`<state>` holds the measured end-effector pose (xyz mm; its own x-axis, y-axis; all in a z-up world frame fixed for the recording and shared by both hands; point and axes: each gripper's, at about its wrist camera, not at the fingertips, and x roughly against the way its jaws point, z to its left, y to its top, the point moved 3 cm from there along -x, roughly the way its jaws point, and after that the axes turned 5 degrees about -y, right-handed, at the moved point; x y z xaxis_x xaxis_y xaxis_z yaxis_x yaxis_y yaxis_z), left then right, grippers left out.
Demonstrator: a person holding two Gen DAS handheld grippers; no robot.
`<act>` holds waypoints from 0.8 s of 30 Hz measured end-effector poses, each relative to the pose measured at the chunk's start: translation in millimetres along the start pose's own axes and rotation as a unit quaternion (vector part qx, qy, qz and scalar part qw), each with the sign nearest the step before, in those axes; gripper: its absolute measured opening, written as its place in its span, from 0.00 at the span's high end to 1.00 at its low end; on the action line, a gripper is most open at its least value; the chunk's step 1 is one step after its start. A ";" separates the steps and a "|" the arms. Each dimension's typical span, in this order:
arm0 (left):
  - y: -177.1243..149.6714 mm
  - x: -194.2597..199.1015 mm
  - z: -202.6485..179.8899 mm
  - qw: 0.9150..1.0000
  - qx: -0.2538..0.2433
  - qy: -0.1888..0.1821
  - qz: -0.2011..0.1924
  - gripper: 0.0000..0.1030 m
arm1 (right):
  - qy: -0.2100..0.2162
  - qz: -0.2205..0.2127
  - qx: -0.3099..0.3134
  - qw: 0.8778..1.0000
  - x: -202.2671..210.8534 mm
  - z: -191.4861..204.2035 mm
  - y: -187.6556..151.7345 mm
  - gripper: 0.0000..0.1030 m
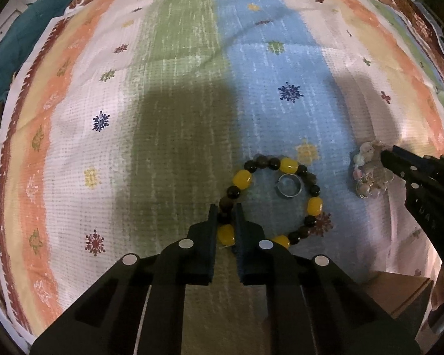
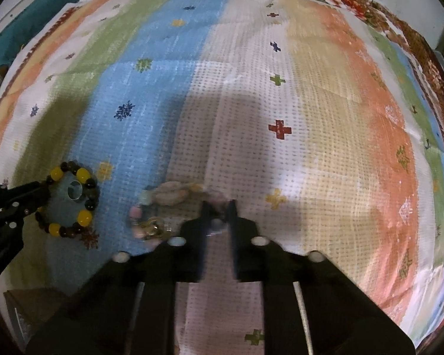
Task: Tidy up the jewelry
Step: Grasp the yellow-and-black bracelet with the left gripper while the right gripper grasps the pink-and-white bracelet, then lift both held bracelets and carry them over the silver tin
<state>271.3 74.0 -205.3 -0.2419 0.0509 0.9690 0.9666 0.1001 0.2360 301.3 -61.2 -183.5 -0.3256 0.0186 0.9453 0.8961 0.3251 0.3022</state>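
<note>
Left gripper (image 1: 225, 207) pinches the beaded bracelet (image 1: 273, 198); right gripper (image 2: 219, 205) pinches the pastel bracelet (image 2: 162, 204). The ring (image 1: 289, 188) is untouched; sorting looks barely begun.

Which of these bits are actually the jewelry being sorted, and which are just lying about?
Part of the job:
- yellow and dark beaded bracelet, pinched by the left gripper
- silver metal ring lying inside it
- pale pastel beaded bracelet, at the right gripper

Just there:
- striped patterned cloth
- teal fabric
</note>
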 end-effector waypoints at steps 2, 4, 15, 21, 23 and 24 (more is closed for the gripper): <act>3.1 5.9 -0.1 1.000 0.002 -0.004 -0.006 0.90 | 0.008 -0.001 -0.001 1.000 2.8 -1.0 -0.4 0.89; 5.1 13.5 -0.4 1.000 0.005 -0.009 -0.015 0.90 | 0.013 -0.004 -0.003 1.000 6.0 -1.4 -0.7 0.89; 5.4 64.2 -17.7 0.996 -0.008 -0.045 -0.071 0.91 | 0.036 -0.046 0.007 0.998 51.1 9.9 -2.6 0.89; 11.0 72.2 -29.7 0.995 -0.015 -0.051 -0.084 0.91 | 0.036 -0.067 0.017 0.997 68.0 14.0 -5.0 0.89; 11.0 74.1 -31.1 0.995 -0.017 -0.051 -0.086 0.91 | 0.038 -0.068 0.015 0.997 69.1 12.8 -5.7 0.89; 11.0 74.8 -31.2 0.995 -0.018 -0.051 -0.087 0.91 | 0.039 -0.068 0.015 0.997 70.1 12.6 -6.2 0.89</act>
<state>266.5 47.9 -127.9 -0.4116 0.1361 0.9011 0.9112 0.0815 0.4039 269.1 -50.0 -120.7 -0.4188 -0.1001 0.9026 0.8353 0.3474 0.4261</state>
